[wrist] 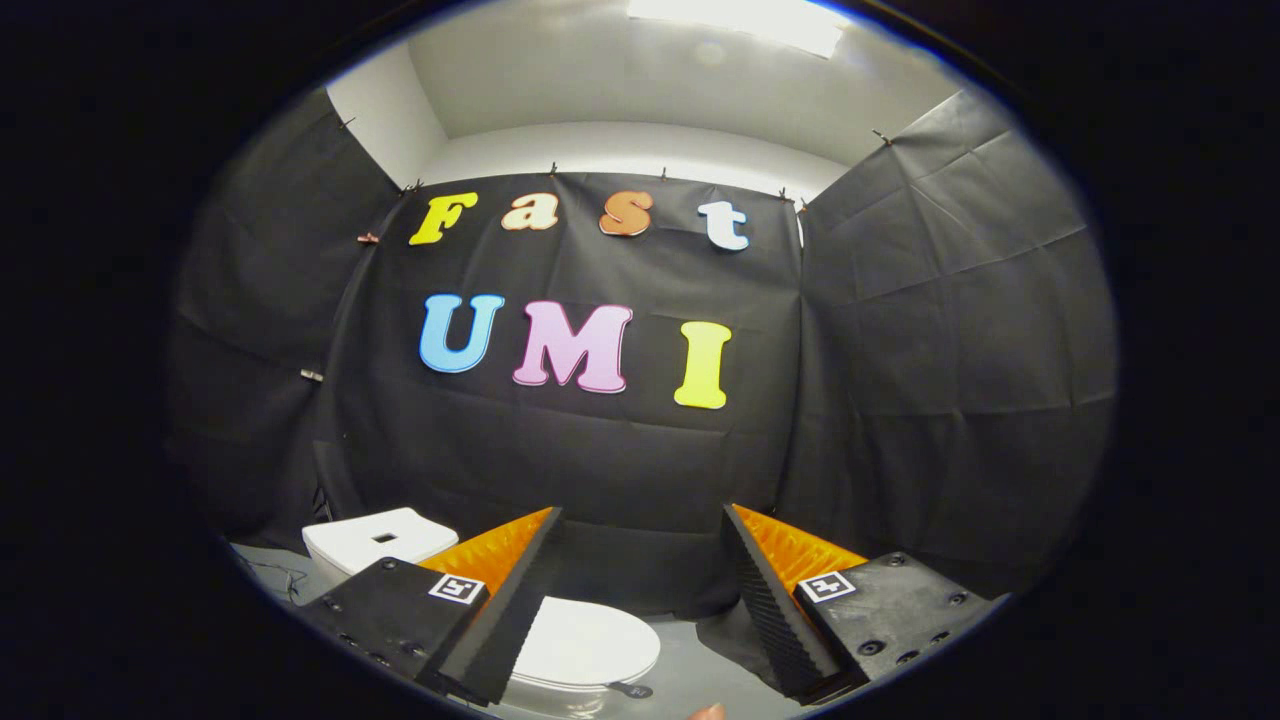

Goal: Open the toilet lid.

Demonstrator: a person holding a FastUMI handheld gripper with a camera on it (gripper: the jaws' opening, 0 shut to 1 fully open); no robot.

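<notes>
Viewing forward along the gripper [640,520], its two fingers are seen spread wide apart with nothing held between them. Each finger is wedge-shaped, tapering to a tip, and its inner face is ribbed with fine ridges; the outer blocks are matte and flat-topped, each fitted with a small square marker and recessed screws.

The toilet lid [590,640] is observed low between the fingers, closer to the left finger, whose ribbed edge crosses over the lid's left part. The lid is smooth, glossy and oval, lying flat and closed on the bowl; a thin rounded rim is visible under its front edge. No contact between fingers and lid can be made out — the tips stand above it in the view. A small dark oval tab [630,690] is noted just at the lid's front edge.

The cistern [380,540] is recorded beyond the left finger's block — a boxy, rounded-corner form in the same glossy white, with a rectangular button recess on its top.

Creased black cloth [900,380] forms the booth walls behind and to both sides. Grey, smooth floor [690,660] is seen beside the lid toward the right finger; open room is left there, and ahead of the tips up to the back cloth.
</notes>
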